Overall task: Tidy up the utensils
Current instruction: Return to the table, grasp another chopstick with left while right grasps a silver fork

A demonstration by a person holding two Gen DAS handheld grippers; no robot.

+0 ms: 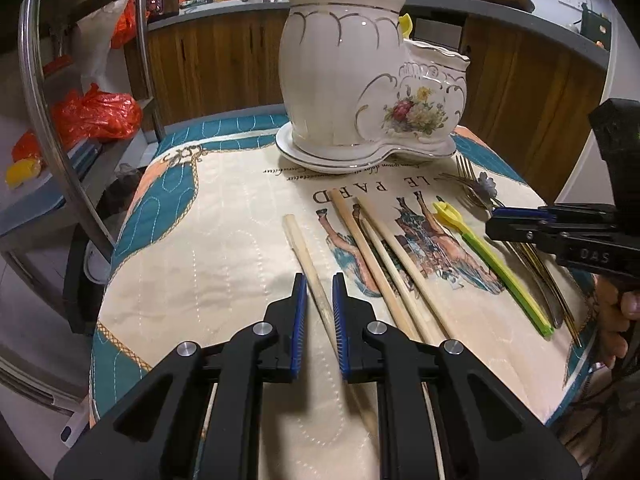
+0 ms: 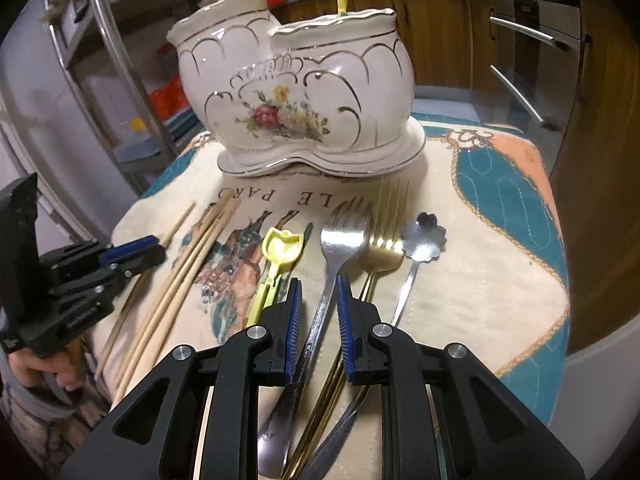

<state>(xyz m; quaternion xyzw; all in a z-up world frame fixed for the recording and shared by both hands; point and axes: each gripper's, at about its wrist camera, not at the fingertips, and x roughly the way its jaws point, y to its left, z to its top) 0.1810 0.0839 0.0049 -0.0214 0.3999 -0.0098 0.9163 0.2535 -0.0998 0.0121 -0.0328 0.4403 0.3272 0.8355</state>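
On the desk, over a quilted cream cloth (image 1: 224, 216) with teal border and printed horses, stood a white two-compartment ceramic utensil holder (image 1: 360, 80) with gold trim and a painted flower bouquet, at the far edge. Held a pale wooden stick in the taller compartment and a yellow plastic piece in the other, both poking above the rim in the right wrist view.

Left hand-held gripper (image 1: 320, 280) hovered low with blue-padded fingers spread, straddling a single pale wooden chopstick (image 1: 308, 260) without visibly touching it. Just beside that, toward the right, lay three more wooden chopsticks (image 1: 384, 256) bunched close together, tips pointing at the holder.

Farther right lay a yellow-and-green plastic fork (image 2: 276, 256), then a silver steel fork (image 2: 340, 240), a gold metal fork (image 2: 384, 248) and a small steel spoon with a flower-shaped bowl (image 2: 424, 236), handles crossing near the desk's near edge.

Right hand-held gripper (image 2: 318, 284) hung just above the silver fork's handle, fingers parted on either side of it, not clamped; contact with the handle could not be told. Yellow-and-green fork sat just left of the left finger, gold fork's handle just under the right one.

Behind the desk: wooden cabinets, a grey worktop, and a steel rack (image 1: 80, 160) with orange bags.
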